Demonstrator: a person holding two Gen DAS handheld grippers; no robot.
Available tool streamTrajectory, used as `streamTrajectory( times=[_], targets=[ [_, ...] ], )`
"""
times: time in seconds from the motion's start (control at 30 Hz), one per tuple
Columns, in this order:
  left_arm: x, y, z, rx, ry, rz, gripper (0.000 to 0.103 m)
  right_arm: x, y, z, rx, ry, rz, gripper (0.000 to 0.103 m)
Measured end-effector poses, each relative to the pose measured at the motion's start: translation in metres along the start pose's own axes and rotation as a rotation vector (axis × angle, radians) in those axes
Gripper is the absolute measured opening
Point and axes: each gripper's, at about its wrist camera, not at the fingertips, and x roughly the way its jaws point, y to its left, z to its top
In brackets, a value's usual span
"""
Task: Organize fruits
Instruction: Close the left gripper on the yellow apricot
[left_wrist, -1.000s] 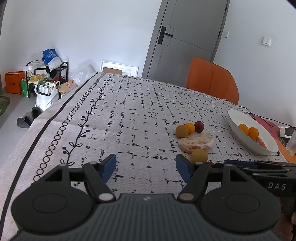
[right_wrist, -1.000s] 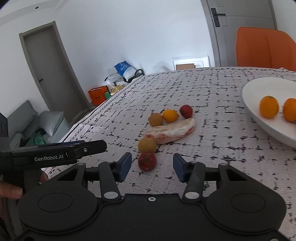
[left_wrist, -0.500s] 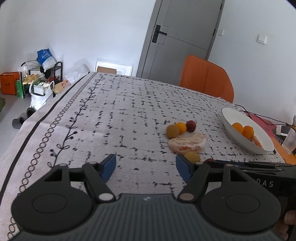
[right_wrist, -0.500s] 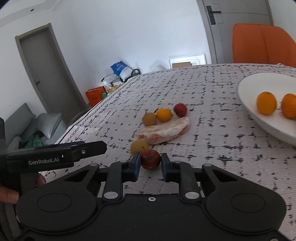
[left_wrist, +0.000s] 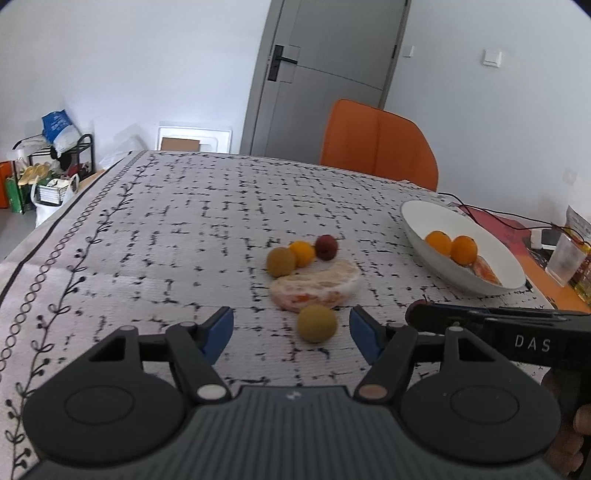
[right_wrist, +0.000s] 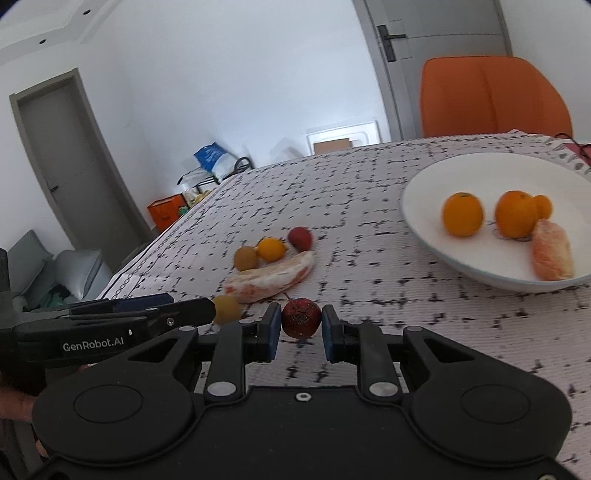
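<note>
Two grippers are working over the bench (left_wrist: 155, 229), and the nearest risk is sitting in the right gripper (right_wrist: 298, 325): its jaws are pinching a small dark red fruit (right_wrist: 300, 318) at its sides, narrow around it, low over the cloth and possibly clear of it. The fruit is round with a stem, so a light or off-centre squeeze could be letting it roll out on the way to the bowl, while a harder squeeze may be bruising it.

Just to its left, the left gripper (left_wrist: 291, 328) is hovering with jaws wide apart, the yellow-green fruit (left_wrist: 317, 323) lying between and just beyond them. The two tools are crowding each other here, and a bump could be knocking either fruit away across the bench.

Further out, the peeled citrus piece (left_wrist: 314, 287) is lying touching the three small fruits (left_wrist: 302, 253); dragging one could be scattering the rest.

Far right, the white bowl (right_wrist: 436, 177) is already holding oranges and a citrus segment. Dropping the red fruit from height could be sending it bouncing off the sloped wall, and the bowl seems close to the bench edge.
</note>
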Motion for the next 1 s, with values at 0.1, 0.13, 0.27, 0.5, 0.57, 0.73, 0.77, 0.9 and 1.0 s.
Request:
streamTrajectory(
  times=[0.1, 0.13, 0.27, 0.5, 0.57, 0.73, 0.77, 0.9, 1.0],
  targets=[
    [0.007, -0.006, 0.001, 0.007, 0.004, 0.006, 0.067, -0.005, -0.007, 0.001, 0.010, -0.008, -0.018, 0.022],
    [0.009, -0.006, 0.001, 0.007, 0.007, 0.008, 0.066, -0.007, -0.009, 0.001, 0.011, -0.012, -0.024, 0.022],
    [0.016, -0.010, -0.002, 0.008, 0.022, -0.009, 0.049, -0.014, -0.016, 0.001, 0.025, -0.029, -0.042, 0.022],
    [0.016, -0.015, 0.001, 0.009, 0.031, -0.025, 0.026, -0.021, -0.029, -0.001, 0.053, -0.050, -0.055, 0.022],
    [0.012, -0.019, 0.003, 0.020, 0.016, -0.028, 0.026, -0.022, -0.031, -0.002, 0.060, -0.054, -0.057, 0.022],
    [0.009, -0.030, 0.008, 0.038, 0.003, -0.036, 0.026, -0.029, -0.038, -0.002, 0.071, -0.071, -0.058, 0.022],
    [0.010, -0.032, 0.009, 0.040, 0.003, -0.035, 0.026, -0.030, -0.039, -0.002, 0.074, -0.075, -0.059, 0.022],
    [0.011, -0.041, 0.013, 0.055, 0.001, -0.043, 0.026, -0.036, -0.044, -0.001, 0.084, -0.088, -0.068, 0.022],
    [0.011, -0.048, 0.017, 0.065, -0.009, -0.046, 0.026, -0.041, -0.050, 0.000, 0.096, -0.103, -0.075, 0.022]
  ],
)
